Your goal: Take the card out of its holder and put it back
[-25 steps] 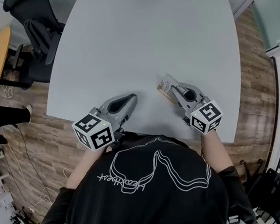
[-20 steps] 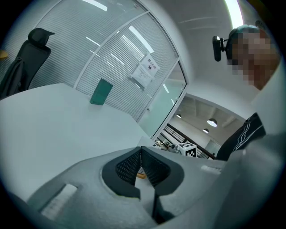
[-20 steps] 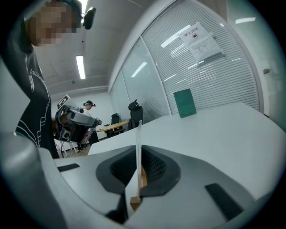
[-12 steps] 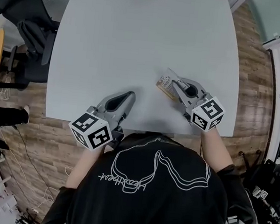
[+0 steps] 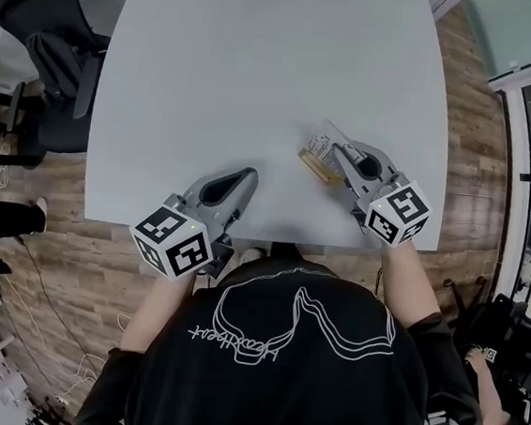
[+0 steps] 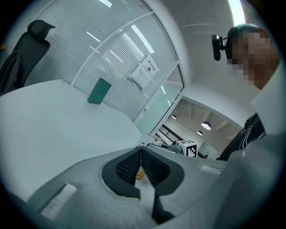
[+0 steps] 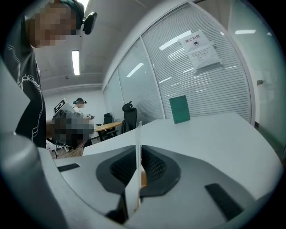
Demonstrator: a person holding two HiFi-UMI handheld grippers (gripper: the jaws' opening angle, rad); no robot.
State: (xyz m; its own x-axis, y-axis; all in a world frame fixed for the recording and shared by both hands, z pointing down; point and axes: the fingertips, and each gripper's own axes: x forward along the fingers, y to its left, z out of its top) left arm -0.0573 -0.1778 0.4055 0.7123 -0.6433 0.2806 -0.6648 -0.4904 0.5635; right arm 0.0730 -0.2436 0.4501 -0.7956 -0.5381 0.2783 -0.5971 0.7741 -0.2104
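The right tool is clenched on the clear card holder, which stands edge-on between its jaws, toward the right of the tabletop and near its front edge. The left tool is closed on nothing, jaws pressed together, further left along that same front edge.

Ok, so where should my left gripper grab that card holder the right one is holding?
Probably the free end of the card holder jutting past the right gripper, which pinches the thin flat sleeve across its faces. Bring the left gripper, now shut, in from the left with jaws opened, and close across those same faces.
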